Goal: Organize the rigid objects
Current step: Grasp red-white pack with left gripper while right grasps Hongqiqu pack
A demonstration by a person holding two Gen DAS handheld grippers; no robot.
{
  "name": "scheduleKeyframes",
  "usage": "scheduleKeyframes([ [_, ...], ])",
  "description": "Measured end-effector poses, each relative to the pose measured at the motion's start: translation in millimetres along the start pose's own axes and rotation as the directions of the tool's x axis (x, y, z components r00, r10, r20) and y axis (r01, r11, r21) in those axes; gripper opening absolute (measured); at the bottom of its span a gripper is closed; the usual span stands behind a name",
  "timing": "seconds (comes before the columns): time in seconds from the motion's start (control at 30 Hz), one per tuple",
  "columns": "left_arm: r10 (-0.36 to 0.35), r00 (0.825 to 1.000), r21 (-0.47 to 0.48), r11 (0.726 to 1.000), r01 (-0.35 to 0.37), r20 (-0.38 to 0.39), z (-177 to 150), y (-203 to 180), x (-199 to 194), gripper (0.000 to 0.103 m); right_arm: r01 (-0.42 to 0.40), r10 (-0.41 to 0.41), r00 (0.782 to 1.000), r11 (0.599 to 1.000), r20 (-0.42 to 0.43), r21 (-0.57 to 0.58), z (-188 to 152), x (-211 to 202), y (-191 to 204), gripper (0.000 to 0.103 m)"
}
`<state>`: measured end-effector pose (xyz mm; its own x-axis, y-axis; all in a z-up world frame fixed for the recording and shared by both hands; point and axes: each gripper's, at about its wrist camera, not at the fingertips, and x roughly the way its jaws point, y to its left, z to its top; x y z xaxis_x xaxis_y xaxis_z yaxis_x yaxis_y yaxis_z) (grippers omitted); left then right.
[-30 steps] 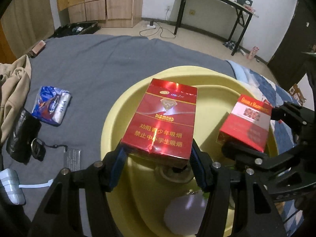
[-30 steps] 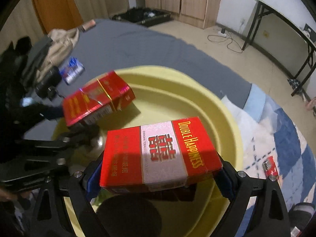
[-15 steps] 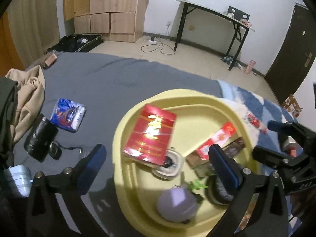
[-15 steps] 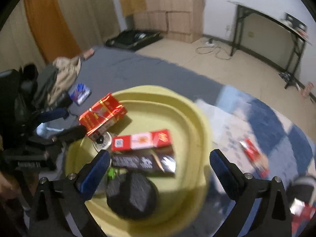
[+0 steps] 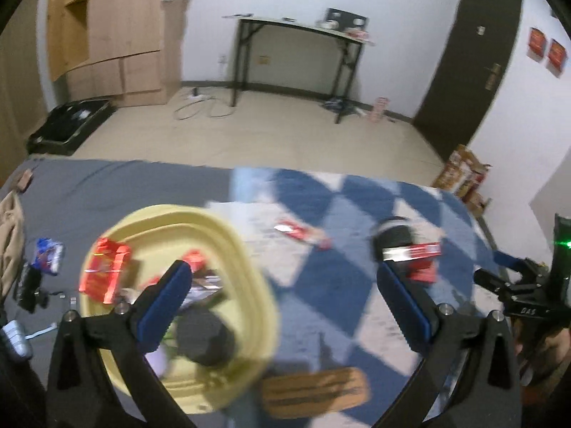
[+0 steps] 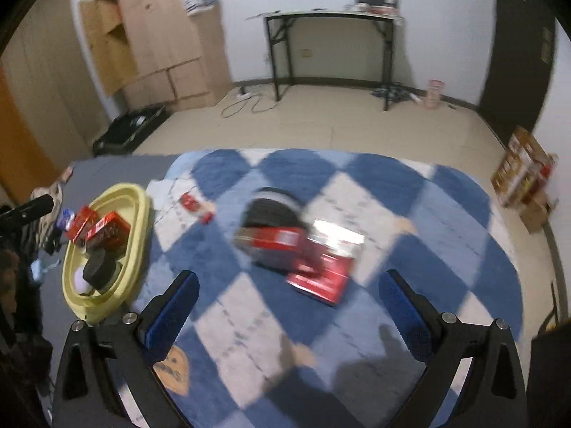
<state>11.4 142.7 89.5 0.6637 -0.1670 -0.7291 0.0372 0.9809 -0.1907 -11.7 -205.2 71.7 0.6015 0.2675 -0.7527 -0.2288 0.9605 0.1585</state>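
1. Both grippers are empty with jaws spread wide: left gripper point(image 5: 285, 303), right gripper point(image 6: 289, 303). Neither touches anything.
2. The yellow tub point(image 6: 141, 214) sits on the bed at the left and already holds red packs point(image 6: 107, 230), a black round item and a pale ball.
3. Loose items remain on the blue-and-white blanket point(image 6: 410, 192): a cluster of red packs point(image 6: 321, 267) lying against a black round object point(image 6: 271, 210), and a small red pack point(image 6: 189, 201) near the tub.
4. Governing relation: the cluster lies straight ahead of the right gripper's jaws, well apart, slightly right of centre. It is blurred, so the long axis cannot be fixed; the nearest flat pack appears to run away from the jaws, tilted.
5. The right gripper looks nearer, judging by framing. In the left wrist view the cluster point(image 5: 414, 260) sits behind the right-hand finger.
6. View difference: the left wrist view shows a brown flat object point(image 5: 314, 392) near the tub rim; the right wrist view shows the cluster's layout.
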Motion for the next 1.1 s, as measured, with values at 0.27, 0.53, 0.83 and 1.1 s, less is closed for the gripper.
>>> scheduleKeyframes([
  [0.27, -0.052, 0.997, 0.097, 0.994, 0.058, -0.061, 0.8, -82.8, 24.6, 0.103, -0.026, 0.026, 1.000, 0.999, -0.003, -0.033, -32.2, -4.1, -44.4, 0.103],
  [0.53, -0.162, 0.963, 0.059, 0.982, 0.179, -0.216, -16.3, -134.8, 113.6, 0.103, -0.135, 0.132, 0.991, 0.976, -0.028, -0.173, -32.6, 70.2, -69.5, 0.103],
  [0.83, -0.182, 0.946, 0.022, 0.981, 0.195, -0.268, -9.8, -149.9, 174.8, 0.103, -0.248, 0.255, 0.967, 0.898, -0.029, -0.364, -13.8, 126.3, -79.4, 0.103],
  [1.1, -0.173, 0.944, 0.038, 0.981, 0.191, -0.283, -9.3, -160.3, 196.2, 0.103, -0.343, 0.349, 0.934, 0.807, -0.082, -0.481, -9.9, 151.2, -75.8, 0.103],
])
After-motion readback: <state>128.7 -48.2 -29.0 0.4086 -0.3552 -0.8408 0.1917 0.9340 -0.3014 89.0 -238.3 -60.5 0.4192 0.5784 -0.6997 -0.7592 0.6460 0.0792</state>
